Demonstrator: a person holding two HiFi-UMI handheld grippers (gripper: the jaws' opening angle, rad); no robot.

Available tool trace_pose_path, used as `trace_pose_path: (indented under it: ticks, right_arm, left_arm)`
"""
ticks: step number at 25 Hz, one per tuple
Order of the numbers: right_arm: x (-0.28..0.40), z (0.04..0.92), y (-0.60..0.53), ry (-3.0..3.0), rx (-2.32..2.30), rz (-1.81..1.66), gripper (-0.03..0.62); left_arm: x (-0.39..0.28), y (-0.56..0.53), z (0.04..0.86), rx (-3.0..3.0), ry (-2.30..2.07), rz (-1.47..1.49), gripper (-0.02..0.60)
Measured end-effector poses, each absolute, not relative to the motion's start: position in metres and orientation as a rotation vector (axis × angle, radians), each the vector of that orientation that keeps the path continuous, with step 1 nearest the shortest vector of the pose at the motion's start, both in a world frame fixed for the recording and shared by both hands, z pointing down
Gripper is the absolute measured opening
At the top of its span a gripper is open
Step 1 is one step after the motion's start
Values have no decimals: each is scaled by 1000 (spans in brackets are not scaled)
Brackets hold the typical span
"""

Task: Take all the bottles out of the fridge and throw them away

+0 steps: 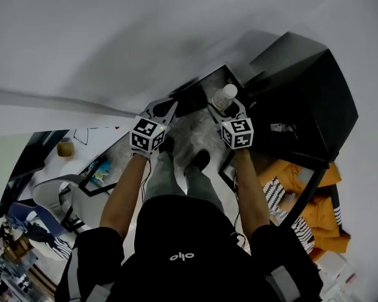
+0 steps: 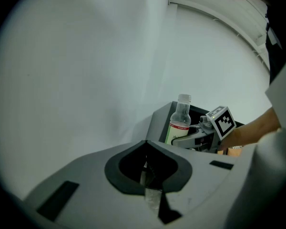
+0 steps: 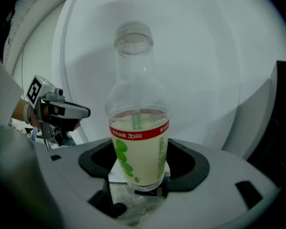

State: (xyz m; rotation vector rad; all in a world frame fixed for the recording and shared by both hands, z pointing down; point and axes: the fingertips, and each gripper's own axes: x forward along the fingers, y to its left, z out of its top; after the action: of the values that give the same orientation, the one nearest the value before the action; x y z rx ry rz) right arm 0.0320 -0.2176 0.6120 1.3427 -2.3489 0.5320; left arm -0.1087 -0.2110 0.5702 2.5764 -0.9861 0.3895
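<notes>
A clear bottle (image 3: 138,142) with pale yellow-green liquid and a red label band stands upright between the jaws of my right gripper (image 3: 138,189), which is shut on its base. In the head view the bottle (image 1: 225,96) shows a white cap, just ahead of the right gripper (image 1: 225,110) and beside the black fridge (image 1: 302,93). My left gripper (image 1: 169,107) is shut with nothing in it, level with the right one. The left gripper view shows its closed jaws (image 2: 146,151), with the bottle (image 2: 180,123) and the right gripper (image 2: 205,133) beyond them.
A grey, dark-lined open box (image 2: 160,124) stands against the white wall behind the bottle. The person's feet (image 1: 198,159) are on a speckled floor (image 1: 201,128). Orange cloth (image 1: 302,197) lies at the right, clutter (image 1: 63,168) at the left.
</notes>
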Motion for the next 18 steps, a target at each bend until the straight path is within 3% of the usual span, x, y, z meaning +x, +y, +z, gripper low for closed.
trace_pose_path:
  ticks: [18]
  right_arm:
    - [29, 876, -303, -2279, 1566, 647, 321]
  left_arm:
    - [-54, -280, 801, 2543, -803, 462, 6]
